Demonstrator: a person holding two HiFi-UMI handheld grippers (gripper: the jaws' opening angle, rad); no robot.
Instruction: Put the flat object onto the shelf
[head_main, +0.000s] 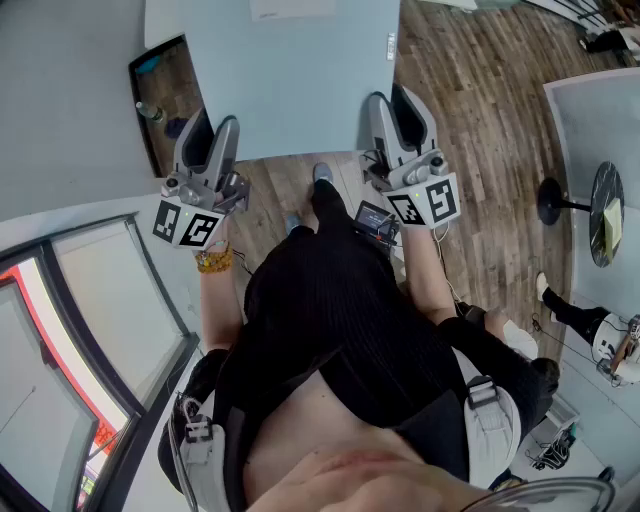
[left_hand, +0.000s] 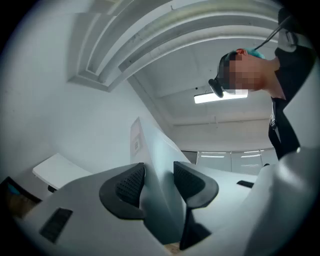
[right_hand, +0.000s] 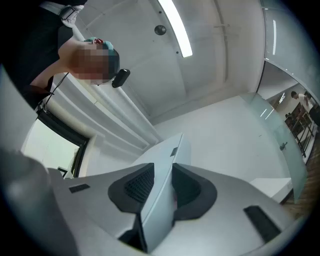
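A large flat pale grey board is held up on edge in front of me, over the wooden floor. My left gripper clamps its lower left edge and my right gripper its lower right edge. In the left gripper view the board rises between the two black pads, and the left gripper is shut on it. The right gripper view shows the board wedged between the pads, with the right gripper shut on it. A small label sits near the board's top right corner.
A wooden floor lies below. A glass door with a dark frame is at my left. A round black table base and another person's leg are at the right. A bottle stands beyond the board's left edge.
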